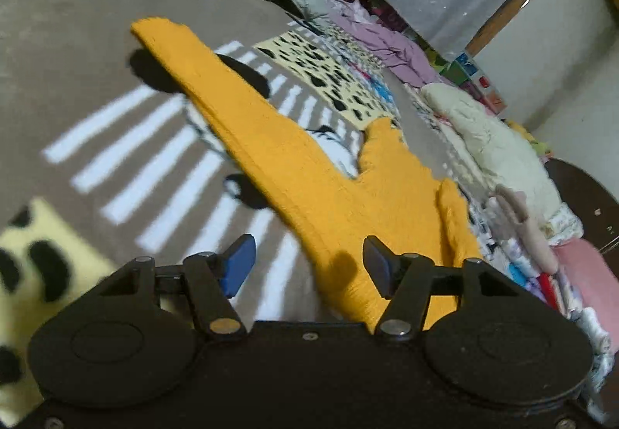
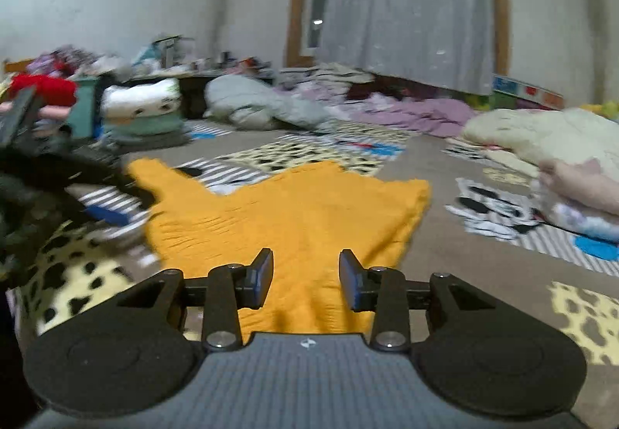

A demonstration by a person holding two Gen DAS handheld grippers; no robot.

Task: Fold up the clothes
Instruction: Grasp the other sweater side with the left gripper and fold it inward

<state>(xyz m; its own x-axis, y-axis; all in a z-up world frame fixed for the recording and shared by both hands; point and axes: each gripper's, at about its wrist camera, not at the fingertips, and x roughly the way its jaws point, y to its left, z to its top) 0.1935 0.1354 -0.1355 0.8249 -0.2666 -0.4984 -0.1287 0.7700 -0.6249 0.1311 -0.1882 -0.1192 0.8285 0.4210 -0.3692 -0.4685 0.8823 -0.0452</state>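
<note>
Two hand-held grippers appear above one mustard-yellow knitted sweater (image 2: 294, 212) spread flat on a brown patterned blanket (image 1: 77, 53) with white stripes and yellow, black-spotted patches. Left gripper (image 1: 305, 264): jaws spread apart with nothing between them, the blue-padded finger over the blanket and the other finger over the sweater's lower part. From this view one long yellow sleeve (image 1: 216, 88) runs away toward the upper left, its cuff lying on the brown cloth. Right gripper (image 2: 305, 280): jaws likewise spread and empty, poised above the near edge of the sweater's body. In the right wrist view the left gripper shows as a blurred dark shape at the left edge, beside the sleeve. Heaps of other clothing and bedding (image 2: 402, 107) lie along the far wall, below a pale curtain (image 2: 406, 3).
</note>
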